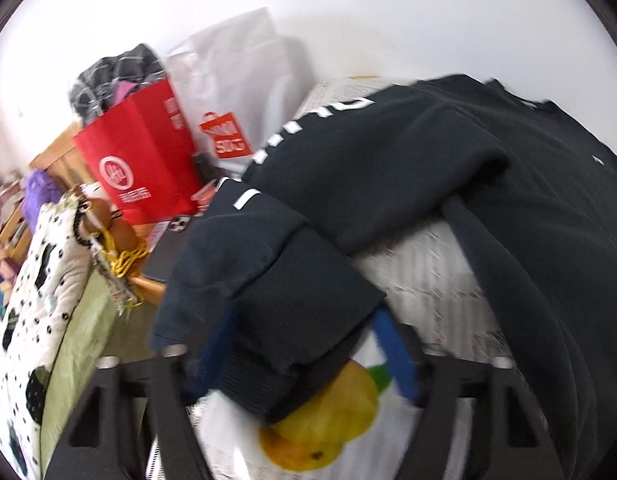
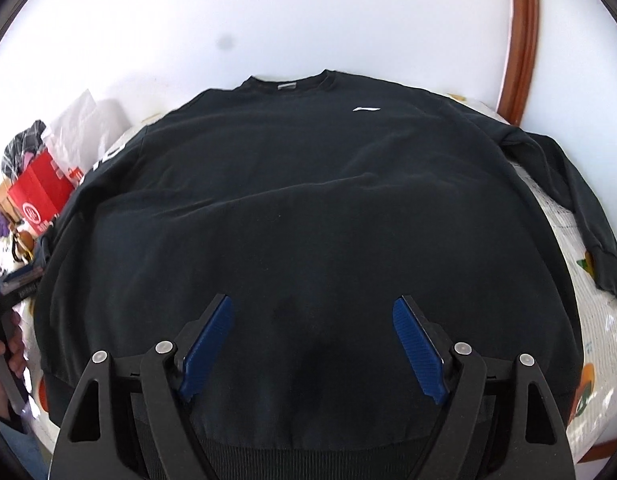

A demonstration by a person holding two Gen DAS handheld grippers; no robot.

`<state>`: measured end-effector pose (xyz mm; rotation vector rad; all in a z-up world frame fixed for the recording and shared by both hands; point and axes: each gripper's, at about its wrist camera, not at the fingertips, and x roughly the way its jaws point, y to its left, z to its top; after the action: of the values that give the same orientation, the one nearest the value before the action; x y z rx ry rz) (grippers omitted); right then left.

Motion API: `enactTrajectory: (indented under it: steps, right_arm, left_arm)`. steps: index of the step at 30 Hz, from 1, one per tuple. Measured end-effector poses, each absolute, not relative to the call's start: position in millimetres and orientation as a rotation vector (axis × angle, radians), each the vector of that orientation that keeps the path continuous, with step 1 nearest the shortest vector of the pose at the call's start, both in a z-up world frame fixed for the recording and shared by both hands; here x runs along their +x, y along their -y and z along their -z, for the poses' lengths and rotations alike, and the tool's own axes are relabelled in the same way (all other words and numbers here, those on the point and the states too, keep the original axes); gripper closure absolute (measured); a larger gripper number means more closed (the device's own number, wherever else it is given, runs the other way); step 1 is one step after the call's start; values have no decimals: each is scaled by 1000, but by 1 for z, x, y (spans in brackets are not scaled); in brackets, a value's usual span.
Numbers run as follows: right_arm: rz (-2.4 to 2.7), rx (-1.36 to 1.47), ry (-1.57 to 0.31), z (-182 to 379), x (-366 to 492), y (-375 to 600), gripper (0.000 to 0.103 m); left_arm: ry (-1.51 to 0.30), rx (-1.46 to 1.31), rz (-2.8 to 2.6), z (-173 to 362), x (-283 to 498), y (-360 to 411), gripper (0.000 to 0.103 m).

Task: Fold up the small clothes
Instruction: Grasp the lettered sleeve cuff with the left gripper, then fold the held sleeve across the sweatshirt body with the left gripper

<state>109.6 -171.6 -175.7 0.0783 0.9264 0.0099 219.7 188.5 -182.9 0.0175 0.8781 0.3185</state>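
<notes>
A black sweatshirt (image 2: 300, 200) lies spread front-up on a white fruit-print cover (image 2: 588, 320), collar at the far side, with a small white logo on the chest. Its other sleeve (image 2: 580, 208) lies out along the right edge. My right gripper (image 2: 313, 302) hovers open just over the lower body of the shirt near the hem, nothing between its blue pads (image 2: 416, 344). In the left wrist view the sleeve with white lettering (image 1: 348, 152) runs toward me. Its ribbed cuff (image 1: 292, 320) sits bunched between the blue pads (image 1: 396, 356) of my left gripper (image 1: 304, 332), which press on it.
A red paper bag (image 1: 144, 160) stuffed with clothes and a white plastic bag (image 1: 236, 76) stand left of the sweatshirt on wooden furniture (image 1: 56, 152). A spotted quilt (image 1: 28, 300) and a dark phone (image 1: 168, 252) lie nearer. A brown wooden frame (image 2: 524, 40) rises at the right. A hand (image 2: 8, 348) shows at the left.
</notes>
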Motion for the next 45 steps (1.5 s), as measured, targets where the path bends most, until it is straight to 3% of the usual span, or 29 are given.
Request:
enactTrajectory:
  steps: [1,3,6,14,24,35,45]
  right_arm:
    - [-10,67,-926,177,111,170,21]
    - [-37,79,-935,177,112,170,21]
    - [-121,144,-907,168,106,176,21]
    - [-124,119,-832,148,89,207,21]
    - [-32,169,-715,120,47,290,21]
    - [117,214,-738,129,-6,361,21]
    - [168,221,-796,144,-3,370,21]
  left_arm:
    - [-877,2,-333,182,220,-192,65]
    - [-874,3,-371,179,220,-195,82]
    - [-871,-7,-377,165,218,-197,88]
    - [-784,-48,-296,97,213,-158,89]
    - [-793,-70,-45,60,238,-50,90]
    - [-826,-9,176,78,259,69,90]
    - [-904,-39,270,99,276,93,85]
